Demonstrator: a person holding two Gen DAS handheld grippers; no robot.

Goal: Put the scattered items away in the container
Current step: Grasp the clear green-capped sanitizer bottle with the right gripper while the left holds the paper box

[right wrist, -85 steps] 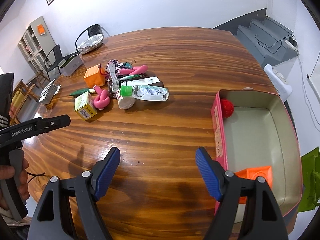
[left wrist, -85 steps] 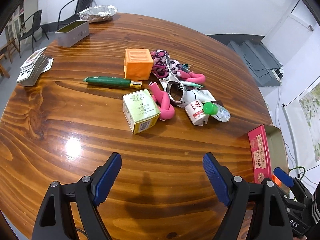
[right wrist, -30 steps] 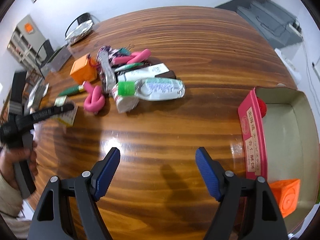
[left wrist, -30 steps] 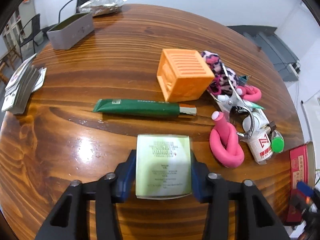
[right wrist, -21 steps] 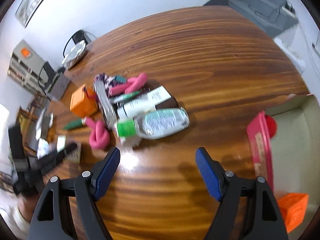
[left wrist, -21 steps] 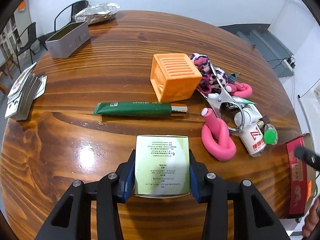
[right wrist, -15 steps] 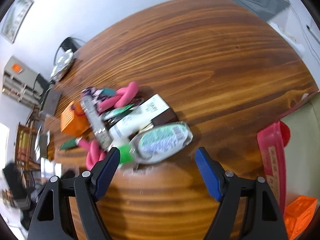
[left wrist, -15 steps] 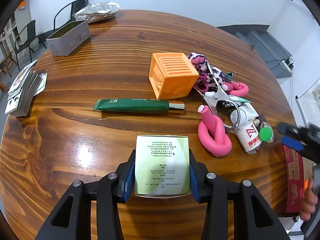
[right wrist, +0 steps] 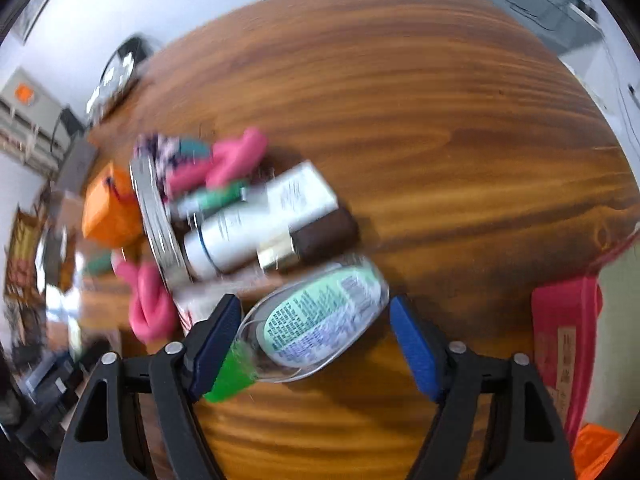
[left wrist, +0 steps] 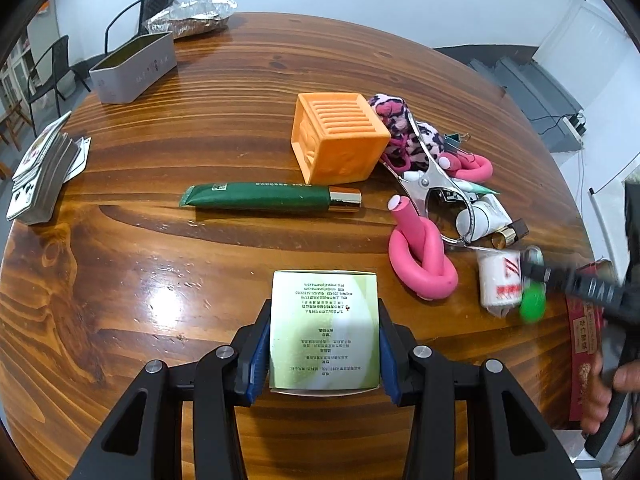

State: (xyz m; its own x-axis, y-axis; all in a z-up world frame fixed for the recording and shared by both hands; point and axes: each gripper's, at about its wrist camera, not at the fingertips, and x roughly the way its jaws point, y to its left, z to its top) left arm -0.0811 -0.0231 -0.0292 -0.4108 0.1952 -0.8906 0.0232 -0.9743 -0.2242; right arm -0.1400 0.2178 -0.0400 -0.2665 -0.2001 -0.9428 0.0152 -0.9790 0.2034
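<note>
My left gripper [left wrist: 322, 346] is shut on a pale green box [left wrist: 324, 320], its blue pads pressing both sides just above the wooden table [left wrist: 160, 264]. In the blurred right wrist view, my right gripper [right wrist: 314, 340] straddles a clear bottle [right wrist: 324, 308] with a green cap [right wrist: 230, 376]. Its jaws are closing, and the right pad is still clear of the bottle. The red container [right wrist: 560, 320] stands at the right edge, also seen as the red container [left wrist: 584, 332] in the left wrist view.
The pile holds an orange cube [left wrist: 340, 140], a green tube [left wrist: 260, 198], a pink foam twist [left wrist: 420, 256], a metal clip [left wrist: 432, 184] and a white tube [right wrist: 256, 220]. A grey tin [left wrist: 132, 68] and a stack of cards [left wrist: 44, 176] lie at the far left. An orange block [right wrist: 596, 452] lies in the container.
My right gripper has swung down and left over the pile, and the clear bottle now lies between its fingers. The left gripper keeps the green box and has hardly moved.
</note>
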